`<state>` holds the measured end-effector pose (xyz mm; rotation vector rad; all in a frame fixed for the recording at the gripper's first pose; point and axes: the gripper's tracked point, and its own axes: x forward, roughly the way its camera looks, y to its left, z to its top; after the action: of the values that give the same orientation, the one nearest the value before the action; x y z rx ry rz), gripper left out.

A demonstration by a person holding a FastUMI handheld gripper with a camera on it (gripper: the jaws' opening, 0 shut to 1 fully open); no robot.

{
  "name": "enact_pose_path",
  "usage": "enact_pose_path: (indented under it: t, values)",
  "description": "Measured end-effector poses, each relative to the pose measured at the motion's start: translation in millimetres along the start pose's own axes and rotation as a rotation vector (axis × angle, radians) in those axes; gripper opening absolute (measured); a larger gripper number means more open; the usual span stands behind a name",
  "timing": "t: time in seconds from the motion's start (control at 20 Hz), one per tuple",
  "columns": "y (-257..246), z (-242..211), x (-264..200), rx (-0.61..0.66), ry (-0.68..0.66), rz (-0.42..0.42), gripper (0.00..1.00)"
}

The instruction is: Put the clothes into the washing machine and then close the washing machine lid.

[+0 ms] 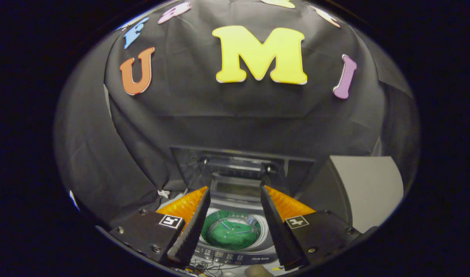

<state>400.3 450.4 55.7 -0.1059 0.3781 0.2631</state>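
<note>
Nearest the camera, the tongs (235,227) stand apart with nothing between their two fingers, poised above the washing machine (235,257). Just past the fingertips lies its control strip, and beyond that the round drum (232,231), where one green garment (229,235) already lies at the bottom; I count a single piece of clothing, though more could be folded beneath it and I cannot tell. Further back the lid (239,171) stands raised and upright behind the opening, one lid on one machine, with a pale panel (367,188) off to the right and the black cloth wall (219,115) behind everything. Judging by this, the loading looks done and the closing is what remains. The risk lies there: the open fingers could slip off the lid's edge if they catch it too shallowly, or the lid could drop hard if released early. A loose tangle of thin wires (204,265) by the control strip, near the fingertips, might snag on a low approach.
</note>
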Motion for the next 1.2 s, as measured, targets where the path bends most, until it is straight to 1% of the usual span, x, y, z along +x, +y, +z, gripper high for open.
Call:
enact_pose_path:
  t: [0.15,0.3,0.6,0.85,1.2]
  values:
    - [2.2,30.4,1.5,0.007,-0.057,-0.004,0.83]
    - [3.5,51.0,9.9,0.027,-0.08,-0.016,0.83]
    - [3.9,79.4,40.6,0.052,-0.102,-0.047,0.83]
    - [2.8,82.4,77.1,0.072,-0.067,-0.085,0.83]
    - [1.4,68.2,126.7,0.111,0.016,-0.118,0.83]
